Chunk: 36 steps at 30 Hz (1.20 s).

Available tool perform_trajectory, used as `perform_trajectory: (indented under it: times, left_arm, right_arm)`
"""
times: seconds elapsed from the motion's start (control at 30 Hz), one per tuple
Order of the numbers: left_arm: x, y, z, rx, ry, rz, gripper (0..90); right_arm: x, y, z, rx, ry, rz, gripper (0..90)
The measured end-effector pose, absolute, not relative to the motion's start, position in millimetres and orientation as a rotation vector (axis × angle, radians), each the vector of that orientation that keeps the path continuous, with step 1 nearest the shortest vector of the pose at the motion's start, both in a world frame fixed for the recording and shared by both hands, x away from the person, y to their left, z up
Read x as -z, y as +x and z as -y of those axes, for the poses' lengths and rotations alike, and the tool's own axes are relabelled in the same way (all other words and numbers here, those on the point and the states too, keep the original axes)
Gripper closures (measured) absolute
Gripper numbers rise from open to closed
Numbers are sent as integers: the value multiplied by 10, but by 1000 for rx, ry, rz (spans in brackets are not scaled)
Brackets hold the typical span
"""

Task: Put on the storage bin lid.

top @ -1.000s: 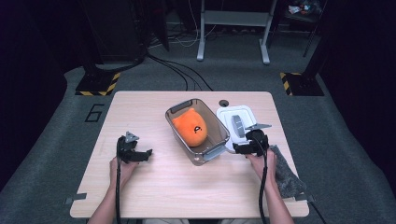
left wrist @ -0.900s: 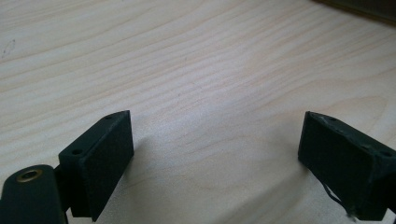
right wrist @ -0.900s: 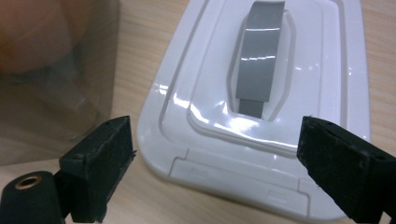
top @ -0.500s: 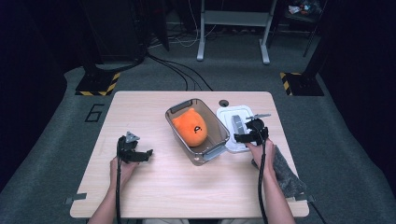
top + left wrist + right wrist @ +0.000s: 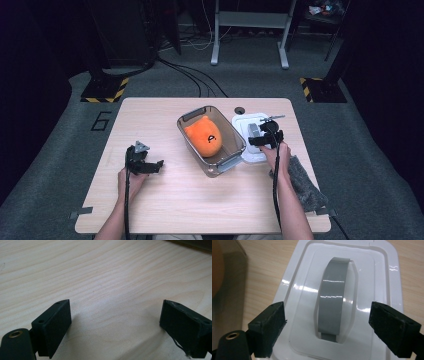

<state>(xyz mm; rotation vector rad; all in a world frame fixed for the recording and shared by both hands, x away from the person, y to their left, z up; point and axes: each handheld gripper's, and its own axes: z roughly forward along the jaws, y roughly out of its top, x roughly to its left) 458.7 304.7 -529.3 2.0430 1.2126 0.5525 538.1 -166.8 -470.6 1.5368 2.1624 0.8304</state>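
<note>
Risk sits mostly in the grasp on the grey handle [image 5: 333, 298] of the white lid [image 5: 243, 123], which lies flat on the table [image 5: 165, 200] just right of the clear container [image 5: 234, 161] holding the orange plush toy [image 5: 204, 138]. The right gripper [image 5: 327, 322] hovers over that handle; its jaws have just been closing a little but stand wide, one on each side, nothing pressed. Closing off-centre could pinch only the glossy edge, letting the lid slip or skid. The left gripper [image 5: 115, 322] rests wide open over bare wood, empty.
</note>
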Motion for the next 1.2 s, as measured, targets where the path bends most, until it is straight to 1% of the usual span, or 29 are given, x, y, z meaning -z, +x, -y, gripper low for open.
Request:
perform_trajectory:
  times: [0.1,0.4,0.47,0.5,0.57,0.77,0.87,0.97,1.2]
  left_arm:
    - [5293,4587,-3046,-552,2043,-1213,100]
    - [5293,4586,-3045,-551,2044,-1213,101]
    - [5293,4585,-3045,-551,2044,-1213,100]
    - [5293,4585,-3044,-552,2043,-1213,101]
    - [5293,4584,-3043,-554,2043,-1212,101]
    - [5293,4584,-3043,-553,2043,-1213,101]
    - [5293,4583,-3043,-554,2043,-1213,101]
    - [5293,4583,-3041,-555,2042,-1215,101]
    - [5293,4583,-3041,-554,2042,-1214,101]
  right_arm:
    - [4727,5430,1648,-820,1528,-2153,166]
    - [4787,5519,1563,-779,1591,-2122,354]
    - [4808,5549,1565,-770,1554,-2129,378]
    - [4811,5553,1562,-766,1551,-2130,404]
    - [4820,5555,1537,-753,1581,-2128,419]
    - [4841,5573,1500,-738,1568,-2135,530]
    - [4867,5588,1484,-720,1554,-2133,567]
    - [4875,5592,1485,-713,1565,-2109,638]
    - [4877,5595,1494,-727,1580,-2093,661]
